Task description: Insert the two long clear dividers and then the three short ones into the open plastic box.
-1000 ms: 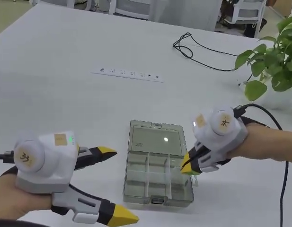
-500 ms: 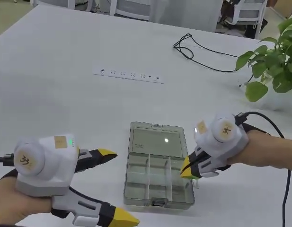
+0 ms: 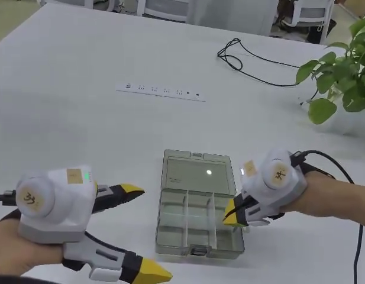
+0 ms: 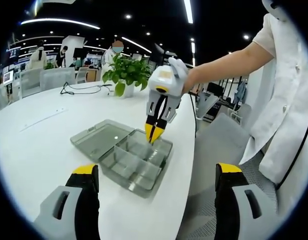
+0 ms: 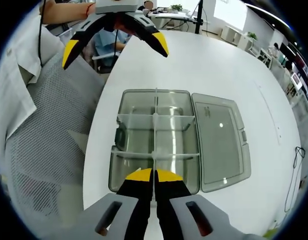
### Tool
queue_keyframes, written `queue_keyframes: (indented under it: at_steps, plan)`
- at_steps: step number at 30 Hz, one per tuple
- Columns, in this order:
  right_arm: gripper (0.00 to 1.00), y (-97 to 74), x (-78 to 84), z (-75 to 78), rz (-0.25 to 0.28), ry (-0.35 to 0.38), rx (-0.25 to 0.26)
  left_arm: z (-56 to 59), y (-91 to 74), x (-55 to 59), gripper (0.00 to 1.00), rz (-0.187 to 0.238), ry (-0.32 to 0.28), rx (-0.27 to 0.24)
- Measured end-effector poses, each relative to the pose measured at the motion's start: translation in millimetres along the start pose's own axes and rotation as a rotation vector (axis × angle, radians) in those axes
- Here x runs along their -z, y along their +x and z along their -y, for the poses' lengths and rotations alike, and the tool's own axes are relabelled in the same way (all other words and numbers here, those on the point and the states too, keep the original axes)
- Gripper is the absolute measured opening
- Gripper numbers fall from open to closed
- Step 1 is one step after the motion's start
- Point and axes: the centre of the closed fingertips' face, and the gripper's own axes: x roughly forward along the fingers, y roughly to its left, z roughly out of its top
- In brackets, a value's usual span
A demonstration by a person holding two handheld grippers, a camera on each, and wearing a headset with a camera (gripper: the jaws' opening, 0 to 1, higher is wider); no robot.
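The open clear plastic box (image 3: 170, 239) lies on the white table, its lid (image 3: 197, 173) folded flat behind the tray. My right gripper (image 3: 231, 215) hangs over the tray's right side, shut on the end of a thin clear divider (image 5: 154, 131). That divider stands in the tray and crosses two other clear dividers (image 5: 139, 116). The left gripper view has the right gripper (image 4: 155, 134) pointing down into the box (image 4: 101, 142). My left gripper (image 3: 144, 232) is wide open to the left of the box, holding nothing.
A white power strip (image 3: 160, 92) lies further back on the table, with a looped black cable (image 3: 247, 59) beyond it. A potted plant (image 3: 343, 80) stands at the right rim. The table's near edge runs close to the box (image 5: 96, 145).
My right gripper has sunk a little toward the tray with the divider. The left gripper has stayed about where it was.
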Motion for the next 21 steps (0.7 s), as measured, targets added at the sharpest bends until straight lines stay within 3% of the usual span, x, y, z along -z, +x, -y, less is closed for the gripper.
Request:
queue_keyframes:
  at_steps: [6, 21]
  plan:
    - [0.03, 4.8, 2.6, 0.0, -0.021, -0.017, 0.007, -0.9, -0.4, 1.9, 0.99, -0.005, -0.003, -0.002]
    - [0.05, 0.0, 2.1, -0.9, -0.006, 0.000, 0.027, -1.3, -2.8, 3.3, 0.99, -0.010, -0.005, -0.009]
